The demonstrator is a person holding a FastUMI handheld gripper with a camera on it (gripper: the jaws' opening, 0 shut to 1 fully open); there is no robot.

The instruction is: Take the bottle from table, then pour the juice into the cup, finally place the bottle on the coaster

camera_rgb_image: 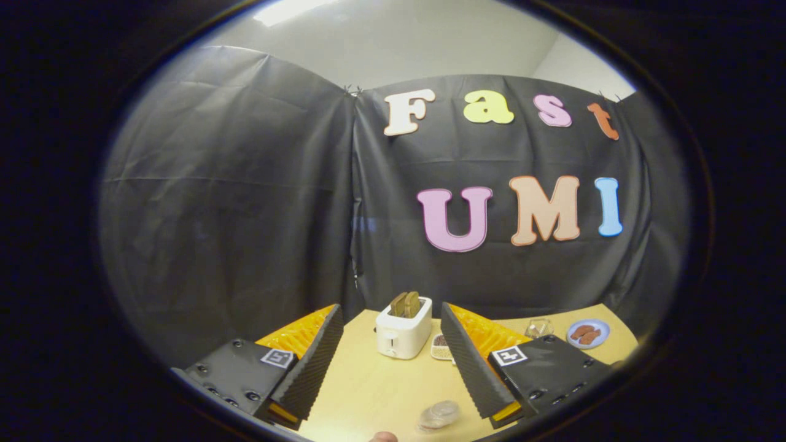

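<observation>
Bottle, the thing this job starts with, is hard to pick out: the clear rounded object (pixel 438 415) lying low on the table (pixel 368 393), between the fingers and nearest the camera, may be its cap end or top seen from above, though the picture is too warped and dim there to say for sure. The gripper (pixel 393 359) is held high and level, its two fingers spread wide with nothing between them, which suits an approach that has not yet closed on anything. At the very near edge a fingertip of a person (pixel 384 436) pokes in beside that clear object. Further out, between the spread fingers, a white toaster (pixel 403 334) stands upright with two slices of bread (pixel 406 304) sticking out of its slots, and just beside it on the right lies a small dish of something dark (pixel 439 347), partly hidden by the right finger. Beyond the right finger a clear glass cup (pixel 539 327) stands near the table's far edge, likely the one meant for the juice, and just past it sits a small plate (pixel 588 334) with brownish pieces on it. I judge the first step, taking the bottle, is not yet done, so the gripper would need to tip down toward the near table.
</observation>
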